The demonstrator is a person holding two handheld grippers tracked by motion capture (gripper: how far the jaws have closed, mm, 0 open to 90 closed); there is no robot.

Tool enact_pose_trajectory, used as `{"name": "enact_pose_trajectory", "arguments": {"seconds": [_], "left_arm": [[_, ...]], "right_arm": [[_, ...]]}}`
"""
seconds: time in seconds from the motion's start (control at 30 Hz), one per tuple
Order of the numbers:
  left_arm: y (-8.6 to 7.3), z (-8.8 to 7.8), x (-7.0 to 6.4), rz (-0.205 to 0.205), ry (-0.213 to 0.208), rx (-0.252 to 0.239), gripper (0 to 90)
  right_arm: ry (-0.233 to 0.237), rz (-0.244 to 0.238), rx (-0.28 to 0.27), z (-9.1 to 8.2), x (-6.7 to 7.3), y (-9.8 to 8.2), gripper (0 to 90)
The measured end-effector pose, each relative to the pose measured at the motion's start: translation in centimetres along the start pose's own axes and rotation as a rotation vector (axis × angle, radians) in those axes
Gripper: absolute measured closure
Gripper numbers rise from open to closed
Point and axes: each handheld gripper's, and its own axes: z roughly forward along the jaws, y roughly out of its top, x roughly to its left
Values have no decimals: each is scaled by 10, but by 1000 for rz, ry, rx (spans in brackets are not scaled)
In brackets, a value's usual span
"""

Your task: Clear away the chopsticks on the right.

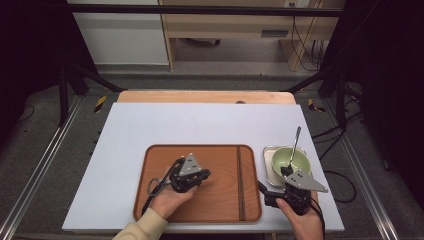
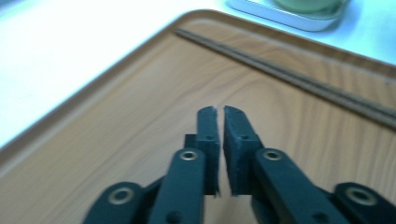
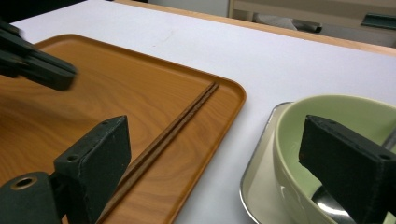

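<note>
High view: a wooden tray (image 1: 165, 200) lies on the near middle of a pale table (image 1: 150, 125), with a pair of dark chopsticks (image 1: 240, 182) lying side by side along the tray's right portion, running from near to far. The left gripper (image 1: 200, 176), held in the person's left hand (image 1: 167, 200), hovers over the tray's centre, pointing right toward the chopsticks but clear of them. To the right of the tray, a green bowl (image 1: 290, 159) sits in a small metal dish (image 1: 268, 165), and a spoon (image 1: 295, 145) stands in the bowl with its handle leaning toward the far side. The right gripper (image 1: 286, 172), held in the right hand (image 1: 305, 222), is at the bowl's near rim. Left gripper view: the two black jaws stand almost together, with a narrow slit between the pads and nothing in it; the left gripper (image 2: 220, 112) is above bare tray wood (image 2: 116, 121), and the chopsticks (image 2: 289, 79) cross the tray diagonally beyond the tips. The dish (image 2: 289, 18) and the bowl (image 2: 308, 4) appear blurred at the far edge. Right gripper view: the jaws are wide apart, with nothing pressed between the pads; the right gripper (image 3: 219, 149) straddles the gap between the tray (image 3: 140, 84) and the bowl (image 3: 327, 112), one jaw over the tray beside the chopsticks (image 3: 182, 121) and the other over the bowl's interior. The dish (image 3: 261, 196) holds the bowl, the spoon (image 3: 327, 203) shows low inside it, and the left gripper (image 3: 37, 70) enters at the left over the tray.
</note>
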Motion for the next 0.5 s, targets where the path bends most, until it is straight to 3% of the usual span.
{"name": "enact_pose_trajectory", "arguments": {"seconds": [0.1, 0.23, 0.33, 0.5], "left_arm": [[-11, -19, 5, 50, 89, -33, 730], [-25, -44, 17, 48, 188, -84, 516], [-35, -62, 27, 10, 257, -153, 365], [-51, -78, 38, -32, 297, -162, 195]], "right_arm": [[-21, 1, 4, 0, 0, -1, 93], [-54, -10, 40, 4, 1, -3, 104], [-64, -6, 49, 4, 1, -4, 114], [-83, 3, 45, 1, 1, -3, 115]]}}
